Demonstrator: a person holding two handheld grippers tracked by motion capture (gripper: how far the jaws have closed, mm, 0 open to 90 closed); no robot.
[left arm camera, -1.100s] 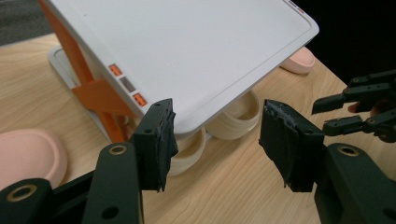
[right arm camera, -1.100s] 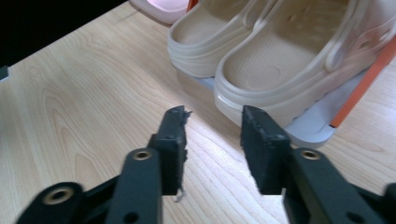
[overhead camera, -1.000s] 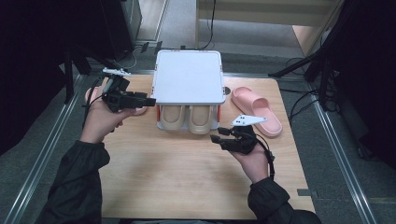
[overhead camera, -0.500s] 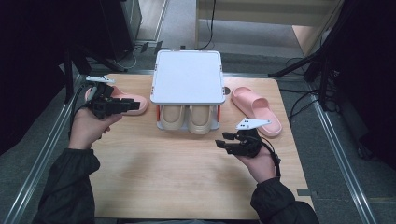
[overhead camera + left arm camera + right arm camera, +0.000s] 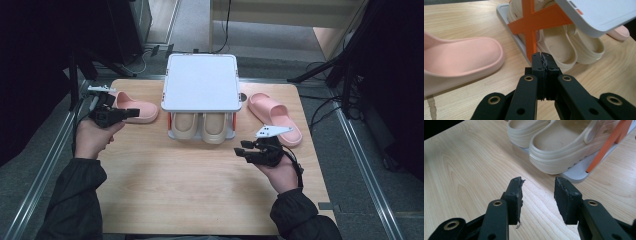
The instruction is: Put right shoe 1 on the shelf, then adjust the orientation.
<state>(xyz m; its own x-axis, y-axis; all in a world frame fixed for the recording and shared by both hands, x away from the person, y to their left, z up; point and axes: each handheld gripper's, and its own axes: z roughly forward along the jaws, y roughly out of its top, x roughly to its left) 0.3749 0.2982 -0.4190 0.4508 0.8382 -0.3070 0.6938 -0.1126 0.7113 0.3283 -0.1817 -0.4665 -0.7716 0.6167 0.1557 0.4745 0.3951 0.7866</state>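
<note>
The left tool [image 5: 543, 65] has just squeezed tight with nothing in it, near the pink slipper [image 5: 461, 57]. The right tool [image 5: 537, 192] has been closing but stays spread, empty, near the cream shoes [image 5: 564, 147] on the table [image 5: 190, 185].

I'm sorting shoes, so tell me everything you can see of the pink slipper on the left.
The left pink slipper is a soft-looking, foam-like slide with a finely textured footbed and a rounded end toward the white rack. It lies flat and upright on the wooden table, beside the rack without touching it. The left tongs, shut and empty, hover beside it.
</note>
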